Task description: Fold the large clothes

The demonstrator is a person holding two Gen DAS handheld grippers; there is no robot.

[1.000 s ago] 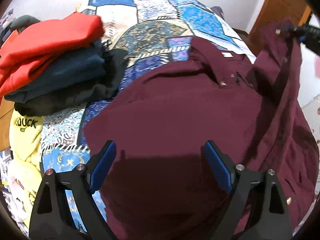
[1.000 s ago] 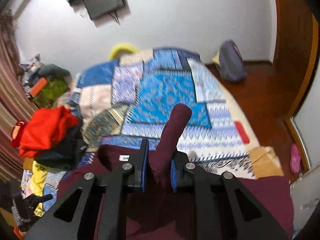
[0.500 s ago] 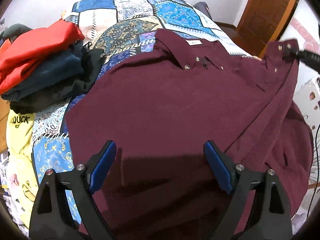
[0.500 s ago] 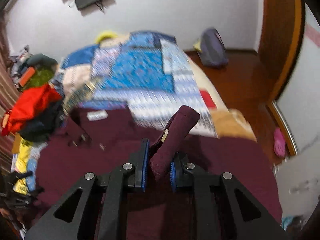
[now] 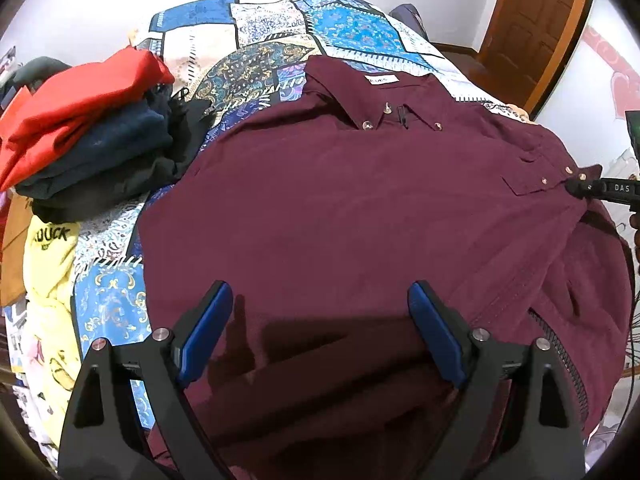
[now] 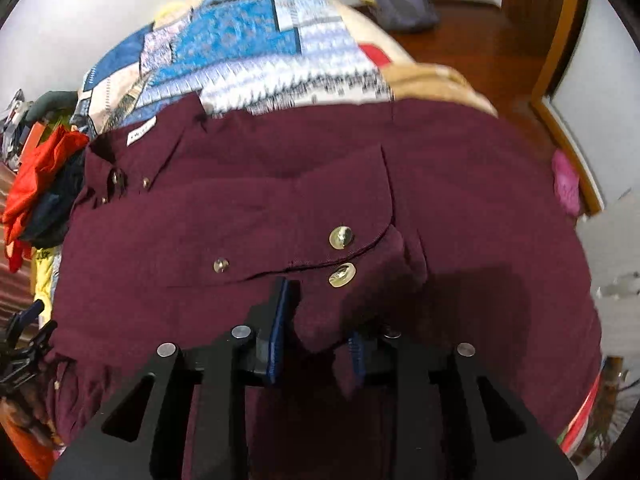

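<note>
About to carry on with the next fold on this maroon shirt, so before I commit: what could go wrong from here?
1. The right gripper has its jaws opening with the cuff between them; fabric could snag on a pad and drag the folded sleeve out of place.
2. The maroon shirt hangs over the bed's near edge, so it may slide.
3. The left gripper hangs open above the hem; a low grab might also pinch the patchwork quilt.
</note>
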